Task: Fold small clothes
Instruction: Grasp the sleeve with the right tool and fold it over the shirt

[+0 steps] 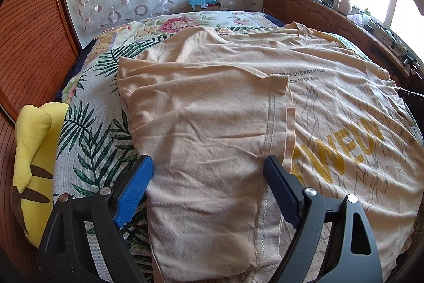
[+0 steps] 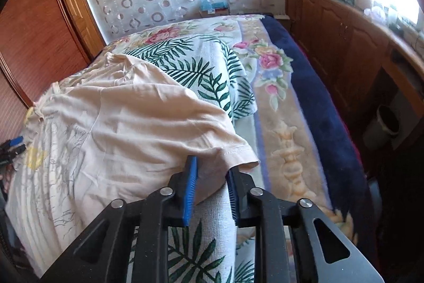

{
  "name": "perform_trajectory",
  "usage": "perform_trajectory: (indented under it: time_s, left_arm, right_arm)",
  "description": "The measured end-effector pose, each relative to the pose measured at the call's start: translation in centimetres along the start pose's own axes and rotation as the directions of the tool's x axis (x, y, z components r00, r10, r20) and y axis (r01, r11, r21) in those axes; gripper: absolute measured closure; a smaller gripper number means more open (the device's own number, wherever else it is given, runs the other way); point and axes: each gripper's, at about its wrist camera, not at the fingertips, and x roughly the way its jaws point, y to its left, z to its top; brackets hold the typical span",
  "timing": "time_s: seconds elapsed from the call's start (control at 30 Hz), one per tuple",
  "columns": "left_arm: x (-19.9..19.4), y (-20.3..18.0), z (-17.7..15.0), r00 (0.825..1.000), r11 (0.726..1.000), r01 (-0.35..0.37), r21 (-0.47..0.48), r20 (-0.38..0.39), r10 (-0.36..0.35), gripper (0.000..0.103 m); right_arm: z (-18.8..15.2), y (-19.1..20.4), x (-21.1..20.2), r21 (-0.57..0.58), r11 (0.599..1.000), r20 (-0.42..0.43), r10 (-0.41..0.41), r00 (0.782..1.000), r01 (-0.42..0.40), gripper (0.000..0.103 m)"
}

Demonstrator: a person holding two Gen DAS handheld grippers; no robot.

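One T-shirt, peach with yellow lettering, lies spread over a leaf-print cloth at frame centre; one sleeve is folded inward. Left tongs, lower centre: two blue pads spread wide, straddling the folded sleeve, pressing nothing. Right tongs, lower centre: two pads nearly closed, pinching the second sleeve's hem. One yellow plush toy at left edge.

A wrinkled peach cotton T-shirt with yellow lettering lies spread on the palm-leaf cloth, one sleeve folded over its front.
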Motion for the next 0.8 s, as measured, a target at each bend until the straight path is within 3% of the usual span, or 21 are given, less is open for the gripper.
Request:
perform_trajectory:
  time_s: [0.03, 0.3, 0.47, 0.6, 0.63, 0.67, 0.73, 0.8]
  left_arm:
    - [0.0, 0.0, 0.0, 1.0, 1.0, 0.0, 0.0, 0.0, 0.0, 0.017]
    - [0.0, 0.0, 0.0, 1.0, 1.0, 0.0, 0.0, 0.0, 0.0, 0.017]
    - [0.0, 0.0, 0.0, 1.0, 1.0, 0.001, 0.0, 0.0, -0.001, 0.017]
    - [0.0, 0.0, 0.0, 1.0, 1.0, 0.001, 0.0, 0.0, -0.001, 0.017]
    - [0.0, 0.0, 0.0, 1.0, 1.0, 0.001, 0.0, 0.0, -0.001, 0.017]
    - [0.0, 0.0, 0.0, 1.0, 1.0, 0.001, 0.0, 0.0, -0.001, 0.017]
    - [0.0, 0.0, 0.0, 1.0, 1.0, 0.001, 0.0, 0.0, -0.001, 0.017]
    - [0.0, 0.0, 0.0, 1.0, 1.0, 0.001, 0.0, 0.0, -0.001, 0.017]
  right_arm:
    - [-0.1, 0.3, -0.1, -0.019, 1.0, 0.01, -0.01, 1.0, 0.01, 0.098]
    - [1.1, 5.0, -4.2, -0.125, 0.991, 0.133, 0.058, 0.989, -0.041, 0.1]
    - [2.4, 12.5, -6.4, -0.265, 0.956, 0.176, 0.177, 0.968, -0.126, 0.1]
    - [2.8, 19.1, -5.9, -0.344, 0.911, 0.136, 0.287, 0.948, -0.227, 0.1]
    - [2.7, 20.5, -5.5, -0.357, 0.9, 0.119, 0.308, 0.944, -0.249, 0.097]
    - [2.6, 21.7, -4.9, -0.372, 0.892, 0.099, 0.314, 0.944, -0.257, 0.083]
    - [2.5, 23.1, -3.6, -0.402, 0.889, 0.085, 0.275, 0.958, -0.219, 0.068]
    - [2.1, 23.0, -2.8, -0.407, 0.891, 0.087, 0.257, 0.962, -0.201, 0.068]
